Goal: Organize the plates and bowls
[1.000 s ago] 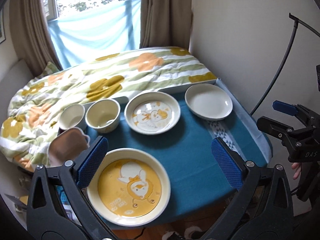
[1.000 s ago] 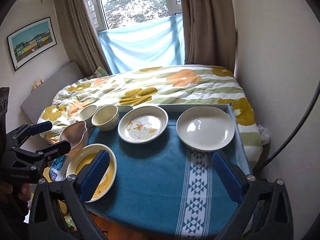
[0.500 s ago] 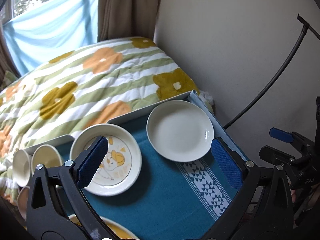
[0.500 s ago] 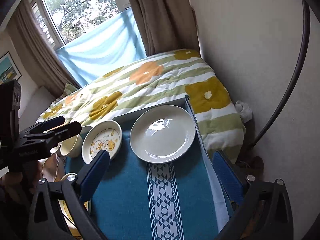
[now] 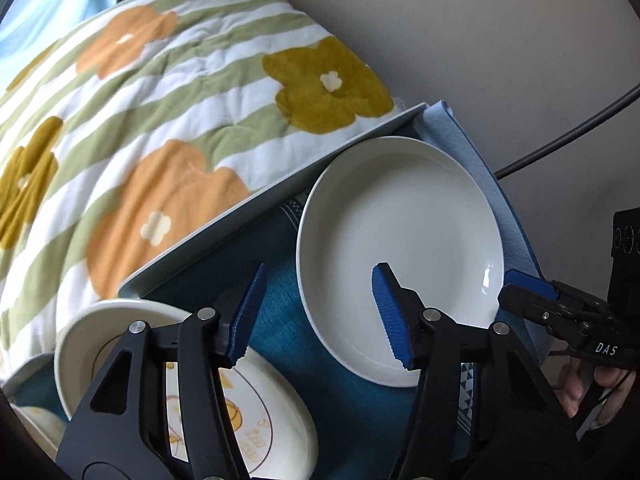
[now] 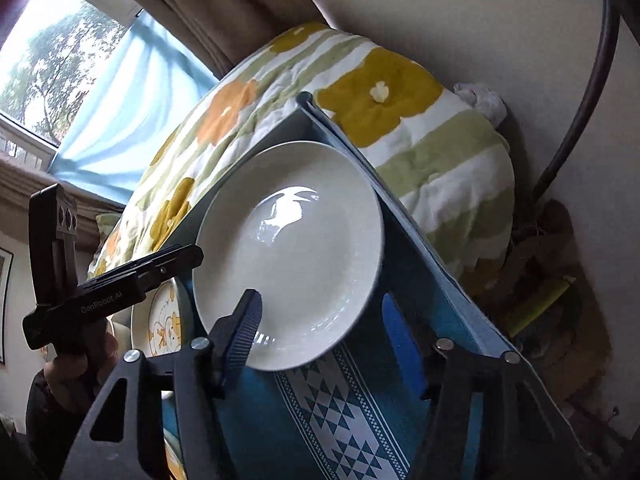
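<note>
A table with a pale raised rim (image 5: 256, 200) stands just beside a flowered quilt. A teal cloth (image 5: 280, 320) with a white triangle-patterned band (image 6: 340, 412) covers it. Directly on the cloth lie 2 dishes near each other: a plain white plate (image 5: 400, 240) by the far corner and a duck-printed plate (image 5: 272, 408).

White plate (image 6: 296, 248) between half-closed jaws

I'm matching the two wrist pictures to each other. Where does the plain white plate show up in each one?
Left wrist view: plain white plate sits right of centre, beside the duck-print plate.
Right wrist view: plain white plate fills the centre.
Shared landmark: the mustard flower on the quilt, beyond the plate.
</note>
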The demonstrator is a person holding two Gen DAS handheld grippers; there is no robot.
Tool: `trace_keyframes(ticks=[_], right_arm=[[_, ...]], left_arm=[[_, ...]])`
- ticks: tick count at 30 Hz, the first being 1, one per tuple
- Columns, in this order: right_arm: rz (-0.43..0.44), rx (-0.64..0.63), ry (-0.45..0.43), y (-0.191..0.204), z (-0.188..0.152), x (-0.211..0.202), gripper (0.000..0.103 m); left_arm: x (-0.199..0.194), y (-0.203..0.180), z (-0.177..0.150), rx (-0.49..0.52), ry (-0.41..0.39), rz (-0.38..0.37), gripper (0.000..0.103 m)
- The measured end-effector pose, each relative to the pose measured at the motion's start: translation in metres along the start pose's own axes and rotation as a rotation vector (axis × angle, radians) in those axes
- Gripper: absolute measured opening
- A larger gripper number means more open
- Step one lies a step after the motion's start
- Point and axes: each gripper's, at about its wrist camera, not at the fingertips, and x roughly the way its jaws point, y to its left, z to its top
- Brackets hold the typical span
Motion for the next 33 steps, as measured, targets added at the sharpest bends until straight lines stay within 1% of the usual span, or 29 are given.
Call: trace_keyframes(ticks=[1,3,4,5,9,11,14,16,19,23,26,29,33], right_arm=[[0.001,0.019,0.002,-0.003,0.000,0.004,0.050],[-0.007,0.033,0.005,-0.006,0.002,0.011,0.046],[-0.016,0.035,0.004,-0.006,0.002,0.013,0.044],[-0.019,0.037,0.003,-0.006,0.003,0.016,0.043],[-0.047,0.045,-0.001,-0.006,0.006,0.023,0.036],[-0.051,0.055,-0.005,-0.009,0.007,0.025,0.033],[-0.078,0.056,-0.007,-0.010,0.009,0.028,0.025],[-0.100,0.054,-0.008,-0.012,0.009,0.030,0.016],[-0.098,0.052,-0.009,-0.014,0.009,0.029,0.014],[-0.115,0.014,-0.015,-0.009,0.008,0.029,0.015],[-0.105,-0.002,-0.030,-0.008,0.007,0.025,0.015],[-0.100,-0.024,-0.045,-0.005,0.007,0.020,0.015],[-0.088,-0.066,-0.074,0.003,0.007,0.006,0.015]], left_arm=[[0.005,0.001,0.002,0.001,0.008,-0.008,0.051],[0.012,0.004,0.004,0.002,0.019,-0.021,0.049],[0.015,0.005,0.006,0.000,0.023,-0.028,0.045],[0.018,0.006,0.007,-0.001,0.029,-0.033,0.038],[0.026,0.010,0.009,0.002,0.044,-0.046,0.033],[0.027,0.010,0.009,0.009,0.043,-0.047,0.025],[0.028,0.009,0.009,0.017,0.043,-0.038,0.018],[0.028,0.007,0.009,0.024,0.035,-0.029,0.017],[0.027,0.002,0.008,0.039,0.027,-0.002,0.017],[0.022,-0.001,0.007,0.054,0.009,0.019,0.017],[0.015,-0.005,0.006,0.070,-0.008,0.039,0.017],[0.006,-0.009,0.004,0.074,-0.031,0.052,0.017],[-0.016,-0.016,0.000,0.063,-0.075,0.071,0.017]])
